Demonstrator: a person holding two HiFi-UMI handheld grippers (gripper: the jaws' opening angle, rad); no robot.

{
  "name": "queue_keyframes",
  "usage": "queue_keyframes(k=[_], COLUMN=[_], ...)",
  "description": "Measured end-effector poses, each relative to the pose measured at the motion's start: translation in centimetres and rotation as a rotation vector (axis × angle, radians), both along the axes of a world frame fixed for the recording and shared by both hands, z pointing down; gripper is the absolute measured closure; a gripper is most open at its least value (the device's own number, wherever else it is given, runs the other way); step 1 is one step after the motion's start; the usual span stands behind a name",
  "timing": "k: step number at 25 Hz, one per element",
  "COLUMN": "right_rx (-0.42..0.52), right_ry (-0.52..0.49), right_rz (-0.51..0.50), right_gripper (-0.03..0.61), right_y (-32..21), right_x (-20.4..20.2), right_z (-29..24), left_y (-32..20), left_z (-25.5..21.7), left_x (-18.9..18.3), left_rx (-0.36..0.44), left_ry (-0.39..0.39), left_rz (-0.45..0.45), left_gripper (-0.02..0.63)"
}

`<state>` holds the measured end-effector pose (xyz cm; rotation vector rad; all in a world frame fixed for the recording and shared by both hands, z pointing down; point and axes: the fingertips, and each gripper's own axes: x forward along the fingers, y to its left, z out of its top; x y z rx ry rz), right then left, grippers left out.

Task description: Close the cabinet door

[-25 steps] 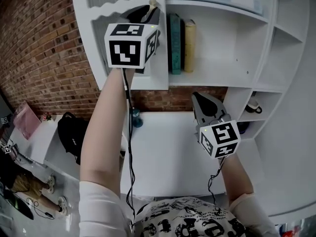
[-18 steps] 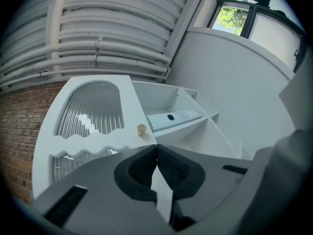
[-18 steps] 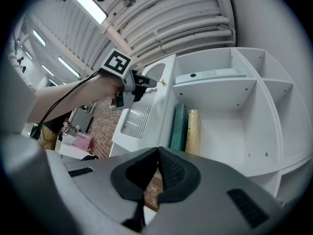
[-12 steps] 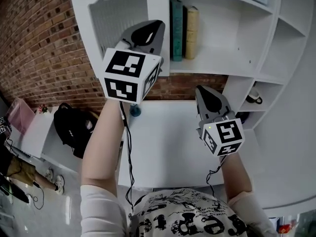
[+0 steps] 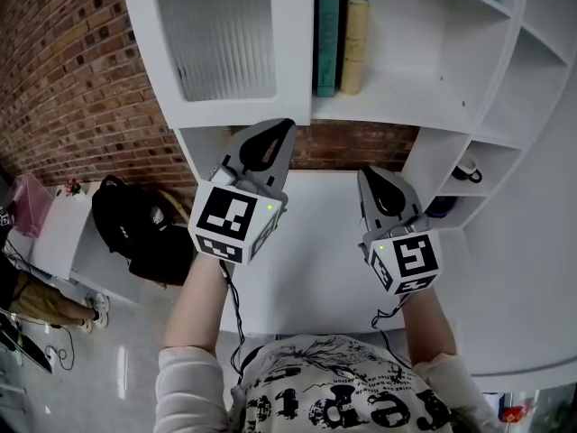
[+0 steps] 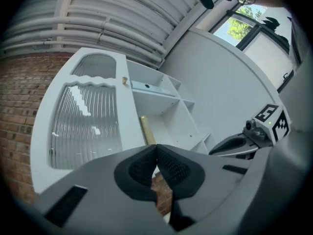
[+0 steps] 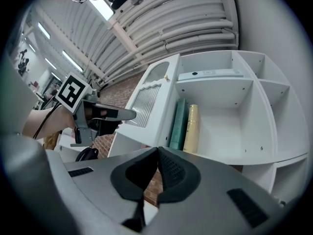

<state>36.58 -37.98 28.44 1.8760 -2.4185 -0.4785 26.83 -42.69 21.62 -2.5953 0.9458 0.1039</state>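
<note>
ribbed-glass cabinet door [image 5: 225, 48] across left compartment, beside books [image 5: 341, 34]; left claw [image 5: 278, 130] together, empty, just below door; right claw [image 5: 371, 177] together, empty, over white surface [image 5: 315, 242]

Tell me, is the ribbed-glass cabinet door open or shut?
Shut, apparently: the door lies flush with the front of the shelves, with no gap showing.
</note>
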Motion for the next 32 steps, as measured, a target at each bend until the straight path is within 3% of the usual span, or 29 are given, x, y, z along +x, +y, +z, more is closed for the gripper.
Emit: queue_keyframes(k=[7,12,21,32], right_rx=[-0.037,-0.014,-0.032,-0.057], right_ry=[-0.006,-0.026,-0.065,-0.065], right_rz=[-0.032,-0.071,-0.147,-0.146], right_gripper=[0.563,0.565,0.565,0.565], right_y=[-0.3,-0.2,0.1,1.2], right_x=[0.3,0.2,-0.1,0.3], right_z=[2.7,3.2,3.7,4.7], left_y=[1.6,2.2,2.0,3.9], left_z=[7.7,10.5,11.1,11.5], left_x=[-0.7,-1.3,-1.8,-2.0], left_rx=[-0.129,-0.162,-0.199,-0.213], left_ry=[-0.003,-0.031,-0.003,0.0], left_rz=[0.024,-0.005,-0.041,-0.031], left_gripper=[0.6,0.6,0.6,0.6])
